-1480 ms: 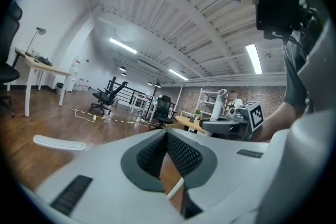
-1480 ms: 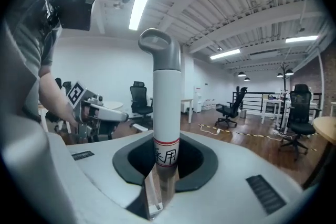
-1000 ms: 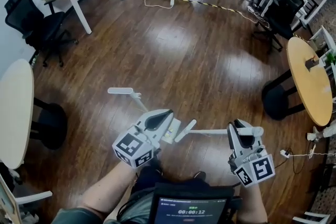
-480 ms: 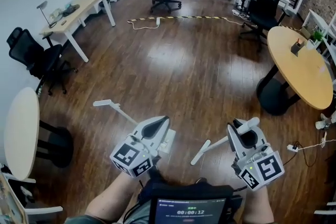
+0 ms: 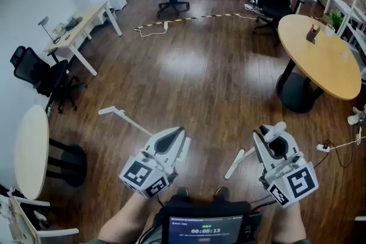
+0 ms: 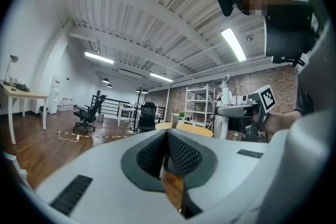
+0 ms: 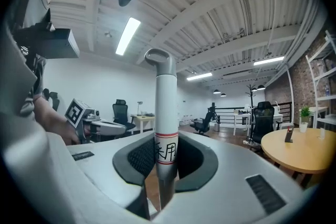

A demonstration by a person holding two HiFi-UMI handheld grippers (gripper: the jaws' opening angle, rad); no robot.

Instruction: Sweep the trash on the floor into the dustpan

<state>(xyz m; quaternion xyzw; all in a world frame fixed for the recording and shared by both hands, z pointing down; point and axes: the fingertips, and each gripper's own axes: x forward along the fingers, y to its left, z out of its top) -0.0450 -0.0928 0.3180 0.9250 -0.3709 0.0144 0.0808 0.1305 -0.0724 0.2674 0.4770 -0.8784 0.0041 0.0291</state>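
Tightly around white handle, right tool; left tool closed.

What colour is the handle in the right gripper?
The handle is white, with a red-edged label printed in black. It shows best in the right gripper view.

Thin white rod's near end under left tool; white handle's middle behind right tool.

Round wooden table at right, desk and black chair at left, striped cable across the floor.
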